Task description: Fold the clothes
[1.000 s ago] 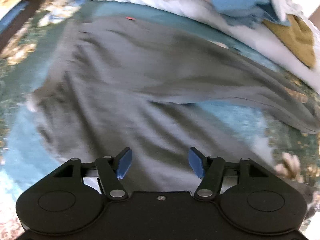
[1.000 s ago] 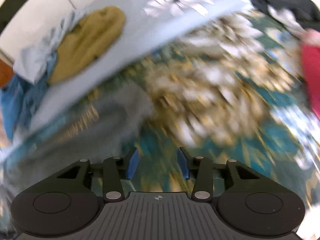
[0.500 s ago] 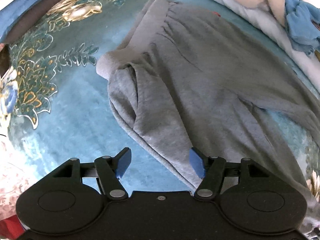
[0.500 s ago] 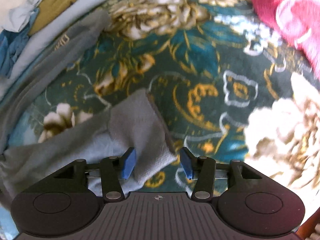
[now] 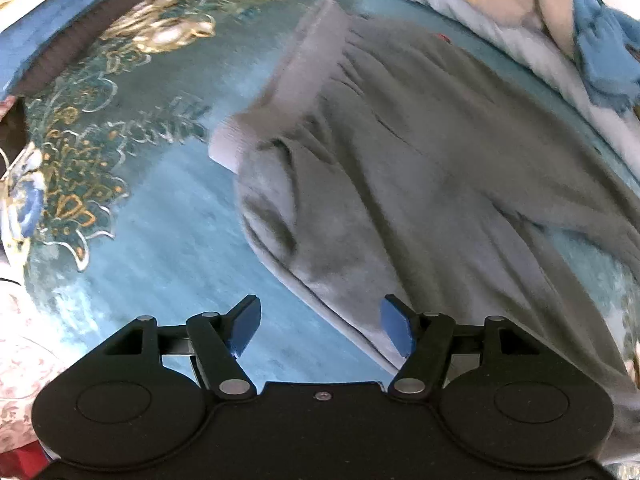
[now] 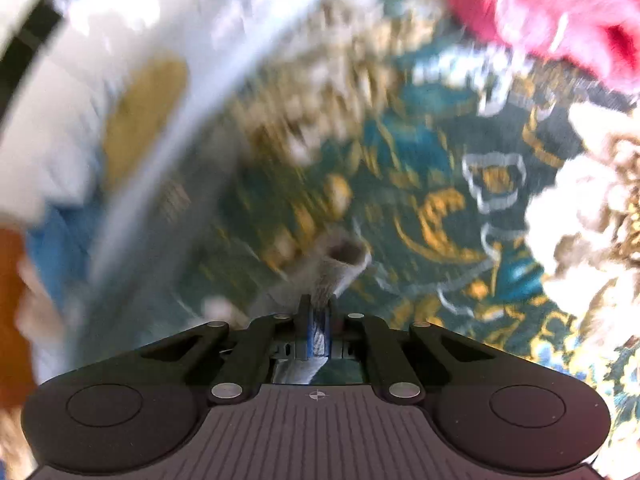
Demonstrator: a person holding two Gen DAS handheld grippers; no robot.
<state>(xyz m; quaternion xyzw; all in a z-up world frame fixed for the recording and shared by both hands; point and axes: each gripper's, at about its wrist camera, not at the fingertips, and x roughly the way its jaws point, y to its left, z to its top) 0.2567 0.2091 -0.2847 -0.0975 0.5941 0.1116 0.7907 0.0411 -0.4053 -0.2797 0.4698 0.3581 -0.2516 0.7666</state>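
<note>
Surface: a teal bedspread (image 5: 168,232) with gold and white flowers; everything below is placed relative to it.
Garment: grey sweatpants (image 5: 400,184) lie spread across the right half of the bedspread in the left wrist view, the ribbed waistband (image 5: 288,92) toward its far side, the legs running off to the right.
Left claw (image 5: 320,330): blue pads wide apart, holding nothing. It hangs just above the bedspread at the near edge of the sweatpants; the right pad overlaps the grey cloth in the view, the left pad is over bare teal.
Right claw (image 6: 318,332): pads pressed together on a grey trouser cuff (image 6: 340,264), which sticks out beyond the tips with its round opening facing forward (this view is heavily blurred). The patterned bedspread shows behind the cuff; whether the cuff is lifted clear of it cannot be told.
Far edge: a pale blue sheet (image 5: 500,28) runs along the far side of the bedspread, with blue and tan clothes (image 5: 600,56) heaped on it.
Far right corner: a pink garment (image 6: 560,16) lies on the bedspread in the right wrist view.
</note>
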